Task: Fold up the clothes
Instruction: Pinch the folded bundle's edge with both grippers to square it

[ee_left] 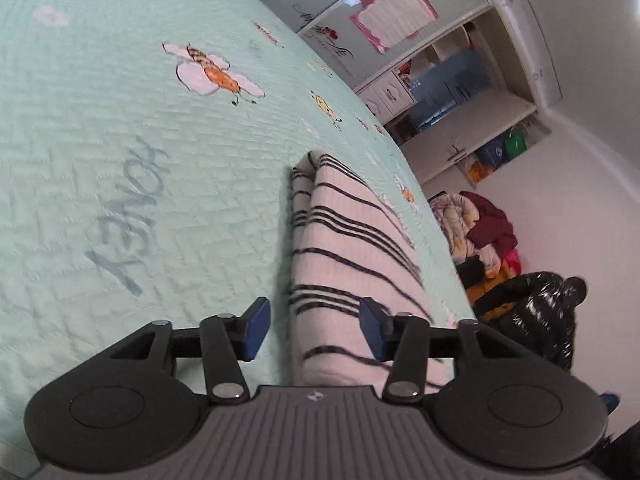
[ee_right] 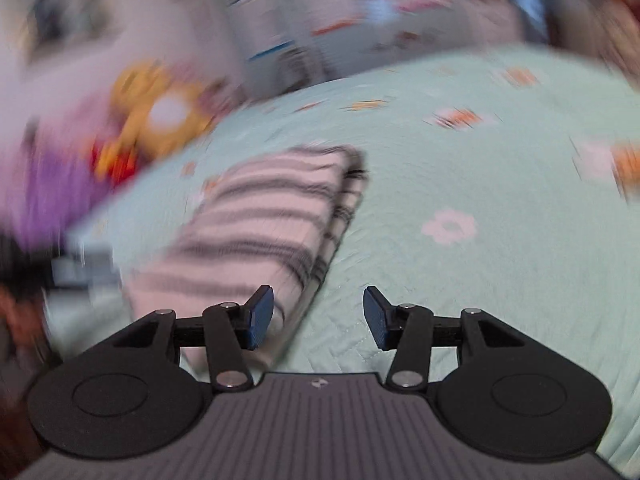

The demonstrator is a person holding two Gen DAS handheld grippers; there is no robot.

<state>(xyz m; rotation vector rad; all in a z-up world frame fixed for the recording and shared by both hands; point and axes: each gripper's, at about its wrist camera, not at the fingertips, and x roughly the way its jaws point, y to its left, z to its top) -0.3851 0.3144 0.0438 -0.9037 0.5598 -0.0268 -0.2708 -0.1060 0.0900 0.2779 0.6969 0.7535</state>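
1. One folded garment point(ee_left: 352, 248) shows, white with dark stripes. It lies flat on the bed cover point(ee_left: 120, 160), a pale green quilt printed with bees and flowers, and sits near the bed's edge.
2. Two grippers show, one in each view. The left gripper point(ee_left: 316, 330) has its jaws spread apart and grips nothing; the near end of the folded garment lies between and under its two blue pads point(ee_left: 256, 330).
3. The right gripper point(ee_right: 318, 318) is likewise released, its jaws wide and empty. Its left pad overlaps the garment's near corner in the picture; whether it touches the cloth cannot be told. Bare bed cover lies between the pads.
4. Only the left wrist view is sharp. It shows the word "HONEY" point(ee_left: 128, 216) printed on the quilt, a wardrobe point(ee_left: 440, 92) with open shelves along the wall, one heap of clothes point(ee_left: 480, 232) on the floor beside the bed, and a shiny black jacket point(ee_left: 536, 316) next to that heap.
5. Only the right wrist view shows the garment's layered edge point(ee_right: 340, 216) from the side, and a white flower print point(ee_right: 450, 226) on the quilt. It is heavily blurred; the coloured shapes beyond the bed cannot be identified.
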